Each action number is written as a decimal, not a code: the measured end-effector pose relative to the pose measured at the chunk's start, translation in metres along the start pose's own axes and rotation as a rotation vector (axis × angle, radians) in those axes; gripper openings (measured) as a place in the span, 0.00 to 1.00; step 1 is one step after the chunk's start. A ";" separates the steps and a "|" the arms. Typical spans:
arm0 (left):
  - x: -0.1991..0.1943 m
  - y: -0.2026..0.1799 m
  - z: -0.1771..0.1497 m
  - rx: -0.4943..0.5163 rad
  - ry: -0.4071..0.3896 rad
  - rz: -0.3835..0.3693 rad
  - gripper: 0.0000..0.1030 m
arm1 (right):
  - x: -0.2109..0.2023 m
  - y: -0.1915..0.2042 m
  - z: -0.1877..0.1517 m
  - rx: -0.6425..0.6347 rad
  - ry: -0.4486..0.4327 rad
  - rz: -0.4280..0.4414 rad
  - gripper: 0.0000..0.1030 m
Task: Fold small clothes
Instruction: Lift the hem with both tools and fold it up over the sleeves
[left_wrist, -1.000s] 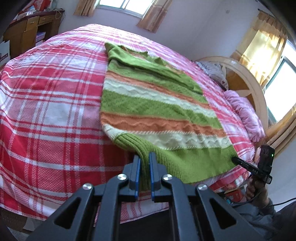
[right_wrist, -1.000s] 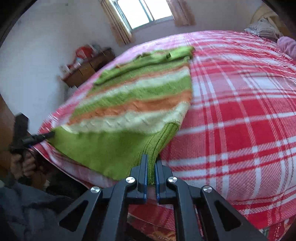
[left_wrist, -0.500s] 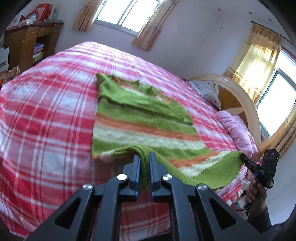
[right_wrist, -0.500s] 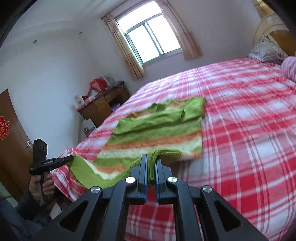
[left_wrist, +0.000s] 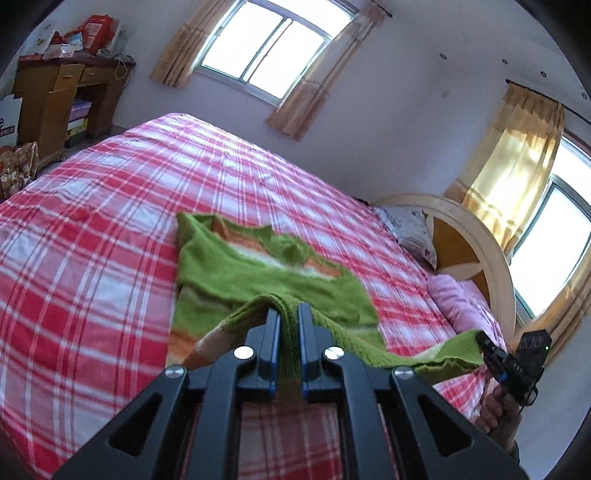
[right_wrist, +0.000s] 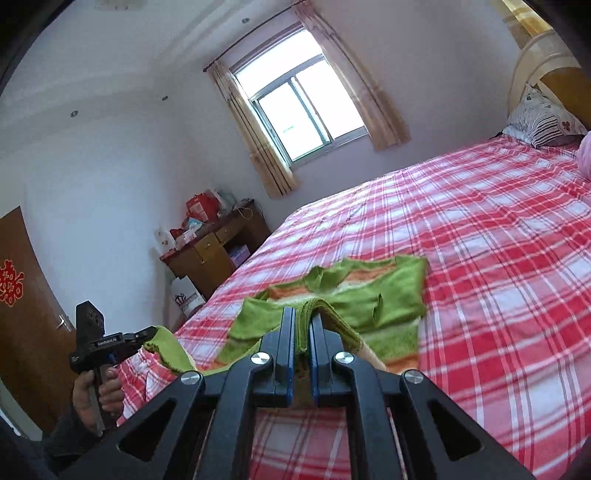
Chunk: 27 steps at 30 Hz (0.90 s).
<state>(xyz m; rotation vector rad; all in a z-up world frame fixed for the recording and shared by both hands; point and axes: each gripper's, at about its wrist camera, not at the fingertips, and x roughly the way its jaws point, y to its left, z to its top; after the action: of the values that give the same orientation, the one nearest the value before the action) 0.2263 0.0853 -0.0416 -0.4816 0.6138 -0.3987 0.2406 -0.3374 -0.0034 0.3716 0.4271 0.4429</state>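
Both grippers hold the hem of the green, orange and cream striped sweater. Left gripper: fingers narrow, clamped on a bunch of green ribbed hem. Right gripper: same, fingers pinched on the other hem corner.

Change over the last second: a second ago the sweater lay flat on the red plaid bed, hem near the bed's edge, both grippers low at that edge. Now the hem is lifted off the bed and carried over the body of the sweater toward the neckline; the lower stripes are hidden beneath the raised fold. The cameras have tilted up, so more of the wall and window shows. The collar end has stayed resting on the bed.

Meaning for the task: judged as the bottom-to-top fold in progress, roughly halfway through its arc. The hem is not yet laid down. Hem sags between the two grippers, so even tension will matter for a straight crease.

Writing: small white lettering on the side of the left gripper body as seen from the right wrist, too small to read with confidence. Red paper decoration on the brown door, a Chinese character. Printed box beside the wooden desk, print illegible.
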 end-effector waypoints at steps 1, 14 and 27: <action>0.003 -0.001 0.004 0.001 -0.003 0.002 0.08 | 0.003 0.000 0.004 -0.004 -0.002 -0.001 0.05; 0.056 -0.003 0.073 0.039 -0.058 0.060 0.08 | 0.061 -0.006 0.077 -0.055 -0.015 -0.017 0.05; 0.154 0.037 0.097 0.005 0.030 0.167 0.08 | 0.171 -0.054 0.103 -0.047 0.093 -0.115 0.05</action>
<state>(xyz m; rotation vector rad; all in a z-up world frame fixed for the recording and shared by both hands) 0.4102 0.0705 -0.0612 -0.4166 0.6767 -0.2497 0.4470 -0.3263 0.0070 0.2796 0.5248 0.3585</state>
